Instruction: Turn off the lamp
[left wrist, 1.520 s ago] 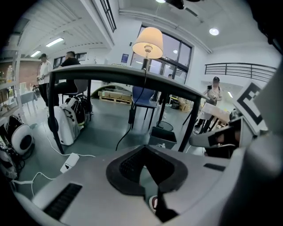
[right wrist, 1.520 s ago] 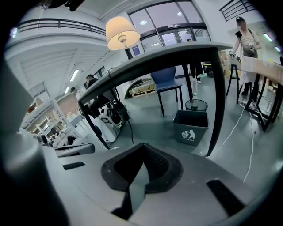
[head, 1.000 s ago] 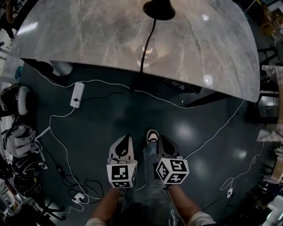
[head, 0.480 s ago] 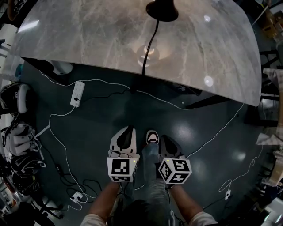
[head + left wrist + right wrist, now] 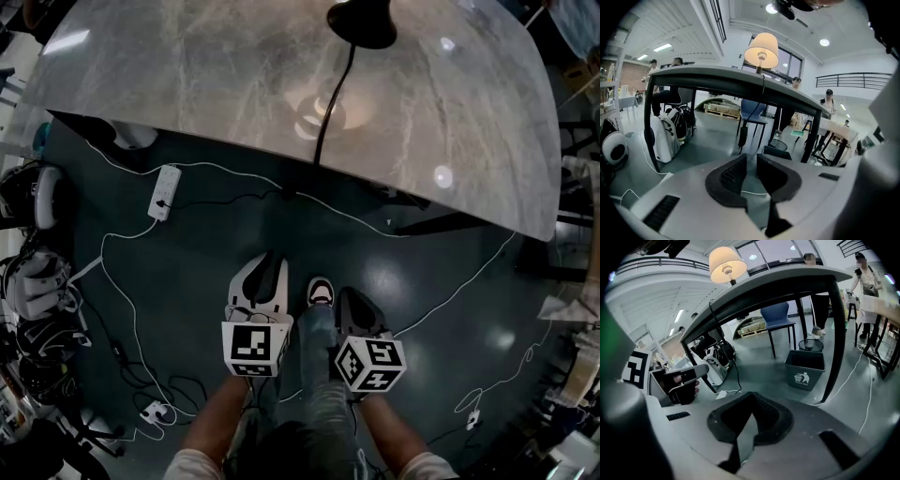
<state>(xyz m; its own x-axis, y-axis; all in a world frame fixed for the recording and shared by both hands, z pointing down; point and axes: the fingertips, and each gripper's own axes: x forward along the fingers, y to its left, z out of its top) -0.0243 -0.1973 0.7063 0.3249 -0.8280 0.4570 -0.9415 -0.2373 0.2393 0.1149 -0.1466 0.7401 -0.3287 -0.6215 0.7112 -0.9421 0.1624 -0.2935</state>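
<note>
Big grey marble-top table (image 5: 187, 84) fills the far side of the room, w/ dark glossy floor (image 5: 422, 309) in front of it. The lamp (image 5: 361, 23) stands on the tabletop toward its far edge, right of centre; from above the shade looks dark, w/ a warm pool of light on the marble just beside it. In both gripper views the shade glows cream, so it's lit (image 5: 761, 49). Its black cord (image 5: 330, 112) runs over the marble and drops off the near edge. Under the table there's a blue chair (image 5: 778, 317) and a grey bin (image 5: 805, 369). The person stands well back from the table, both tools held low over the floor, nowhere near the lamp. Left gripper (image 5: 270, 262): jaws have just been opening and now stand a narrow slot apart, nothing btwn them, only floor showing through. Right gripper (image 5: 352, 298): jaws pressed together, nothing in them. A shoe (image 5: 322, 291) shows btwn the two. White power strip (image 5: 164, 192) lies on the floor at left, thin white cables trailing round it.
</note>
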